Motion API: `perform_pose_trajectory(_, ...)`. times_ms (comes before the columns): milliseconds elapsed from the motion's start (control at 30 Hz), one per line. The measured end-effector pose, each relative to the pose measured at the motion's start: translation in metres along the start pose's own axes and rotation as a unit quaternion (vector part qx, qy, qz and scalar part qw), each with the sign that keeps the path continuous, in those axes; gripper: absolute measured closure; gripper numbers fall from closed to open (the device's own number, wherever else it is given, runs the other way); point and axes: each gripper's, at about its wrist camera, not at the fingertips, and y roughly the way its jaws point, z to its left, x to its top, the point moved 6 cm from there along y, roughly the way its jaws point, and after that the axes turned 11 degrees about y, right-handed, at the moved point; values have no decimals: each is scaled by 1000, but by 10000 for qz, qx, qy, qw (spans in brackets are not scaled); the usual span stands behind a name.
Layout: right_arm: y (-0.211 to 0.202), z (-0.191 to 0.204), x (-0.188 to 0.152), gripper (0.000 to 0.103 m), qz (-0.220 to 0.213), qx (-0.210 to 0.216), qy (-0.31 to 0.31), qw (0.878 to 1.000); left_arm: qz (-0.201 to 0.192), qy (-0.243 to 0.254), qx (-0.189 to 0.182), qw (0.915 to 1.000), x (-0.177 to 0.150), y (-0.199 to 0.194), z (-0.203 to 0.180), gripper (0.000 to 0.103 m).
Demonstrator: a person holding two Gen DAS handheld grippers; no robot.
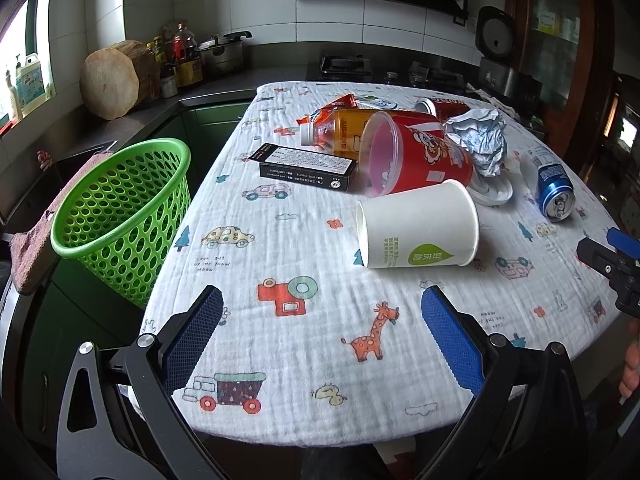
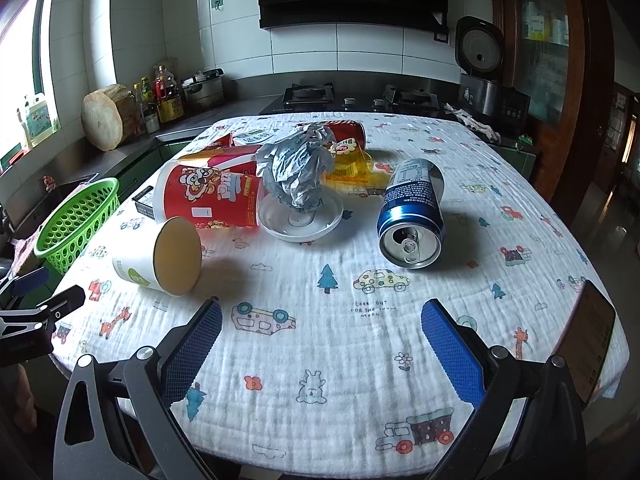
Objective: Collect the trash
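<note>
Fingers [image 1: 452, 336] (L, spread) short of tipped cup [image 1: 418, 230].

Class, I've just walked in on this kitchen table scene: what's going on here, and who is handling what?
A person holds a two-finger tool in each hand over a cloth-covered table strewn with trash. Both the left tool and the right tool are open and hold nothing. A white paper cup, a red tub, crumpled foil and a blue can lie on the cloth. The green basket stands off the table's left edge. Nothing has been picked up yet.
</note>
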Motion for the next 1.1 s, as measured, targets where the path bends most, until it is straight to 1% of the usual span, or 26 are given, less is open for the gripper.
perform_pose_trajectory(533,2,-1,-1,6,22,-6,27,10000,46,3,-22,10000,-5,5,0,5)
perform_pose_trajectory(1100,10,-12,-3,6,73,-3,126,9999,92,41,-94,9999,-3,8,-3,5)
